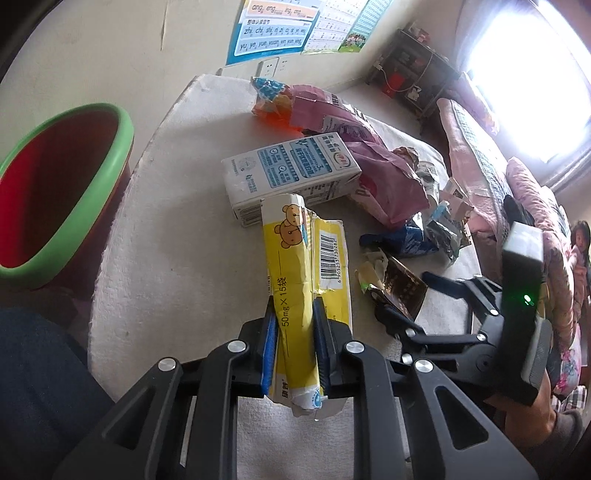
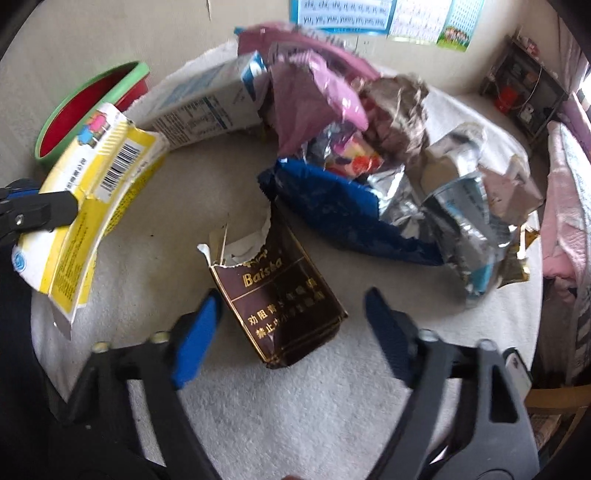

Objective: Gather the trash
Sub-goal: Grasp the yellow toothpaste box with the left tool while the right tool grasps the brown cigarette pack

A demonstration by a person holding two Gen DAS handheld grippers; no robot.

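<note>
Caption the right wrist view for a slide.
Right gripper, jaws open, straddles a torn brown cigarette pack on the white table.

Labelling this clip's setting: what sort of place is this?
Probably a bedroom at home: a bed with pink bedding, a pinyin chart on the wall, and a cluttered shelf in the corner.

Straight ahead of the left gripper [image 1: 293, 332], beyond the yellow box [image 1: 295, 266] clamped in it, the white carton [image 1: 291, 173] lies crosswise and blocks the way. To its left bare table [image 1: 166, 229] runs free to the edge, with the green-rimmed bin [image 1: 55, 192] beyond. Between the parted fingers of the right gripper [image 2: 291, 339] lies the brown pack [image 2: 280, 295], with bare cloth at either side. Ahead and to its right, blue wrapper [image 2: 332, 214], foil bags [image 2: 454, 206] and pink bag [image 2: 306, 96] crowd the surface.
</note>
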